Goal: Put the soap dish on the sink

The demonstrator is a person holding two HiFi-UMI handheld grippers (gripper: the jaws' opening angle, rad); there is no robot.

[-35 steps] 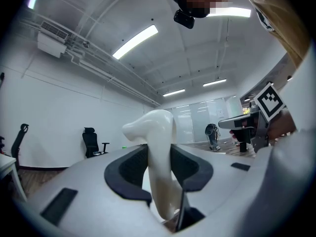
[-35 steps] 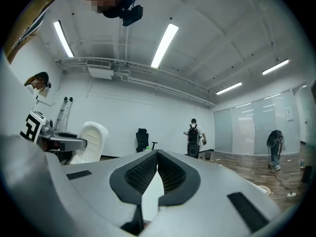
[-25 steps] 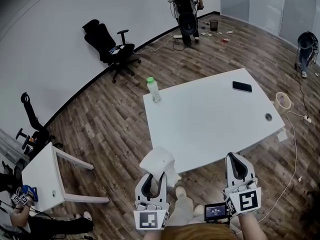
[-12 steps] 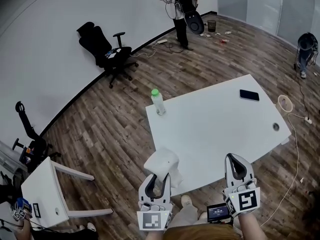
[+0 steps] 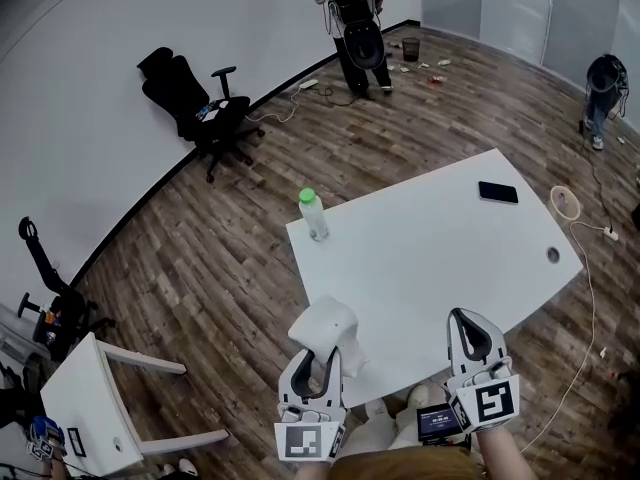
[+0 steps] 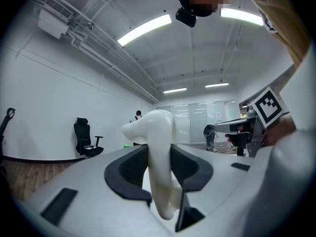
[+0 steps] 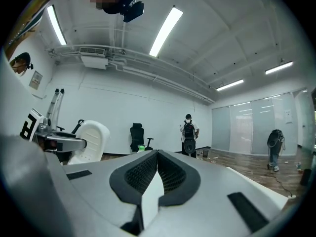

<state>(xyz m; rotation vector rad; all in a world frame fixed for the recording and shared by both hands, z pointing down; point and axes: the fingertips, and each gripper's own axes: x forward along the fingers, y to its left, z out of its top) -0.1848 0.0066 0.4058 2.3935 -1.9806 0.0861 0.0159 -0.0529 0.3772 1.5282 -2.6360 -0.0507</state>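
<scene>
- The left gripper [image 5: 318, 356] and right gripper [image 5: 474, 320] have advanced toward the white table [image 5: 430, 253].
- The soap dish [image 5: 322, 326] now overlaps the table's near-left edge.
- The right gripper's tip now reaches the near edge.
- The bottle [image 5: 312, 213] and phone [image 5: 497, 192] appear lower in the head view.
- The background person [image 5: 353, 8] appears further left.

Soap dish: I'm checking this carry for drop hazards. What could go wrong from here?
1. The left gripper pinches the soap dish by a narrow part, with most of it jutting past the jaws, so it may pivot or slip out.
2. The dish appears close to the white table's near corner and could knock against it.
3. A cable trails across the floor at the right, a possible trip.
</scene>
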